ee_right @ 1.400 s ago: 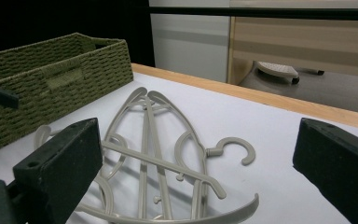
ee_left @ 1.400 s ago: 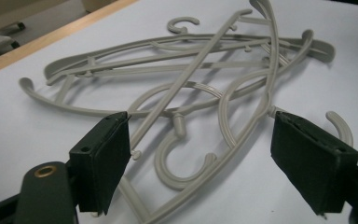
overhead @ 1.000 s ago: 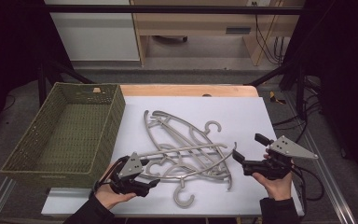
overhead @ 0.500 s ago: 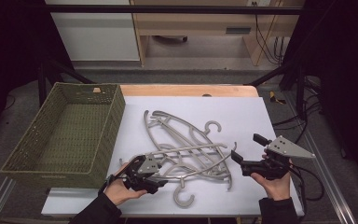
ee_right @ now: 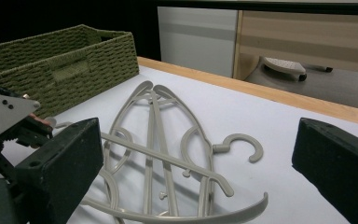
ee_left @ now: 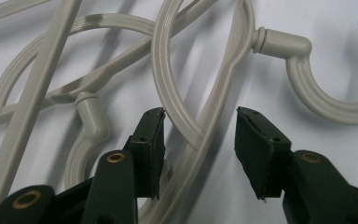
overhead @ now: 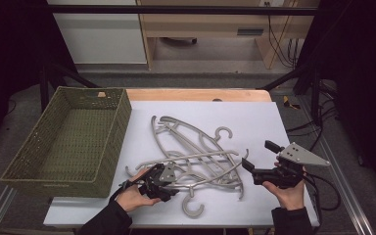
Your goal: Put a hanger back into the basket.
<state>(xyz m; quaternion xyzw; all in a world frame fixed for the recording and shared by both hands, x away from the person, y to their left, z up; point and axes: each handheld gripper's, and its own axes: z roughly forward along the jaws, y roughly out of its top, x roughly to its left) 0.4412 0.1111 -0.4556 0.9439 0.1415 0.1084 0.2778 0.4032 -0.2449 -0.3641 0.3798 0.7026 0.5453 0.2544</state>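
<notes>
- High view: we hold a gripper in each hand over a white table [overhead: 274, 122], with a tangled pile of grey hangers [overhead: 196, 156] near us and an empty green basket [overhead: 107, 147] to the left, likely their destination.
- Left gripper [overhead: 162, 180] sits low at the pile's near edge; its jaws have just been closing and now stand half-narrowed around a hanger's rim [ee_left: 200, 135], pads not yet pressing.
- Right gripper [overhead: 259, 161] waits beside the pile, jaws wide, holding nothing, probably to steady the tangle.
</notes>
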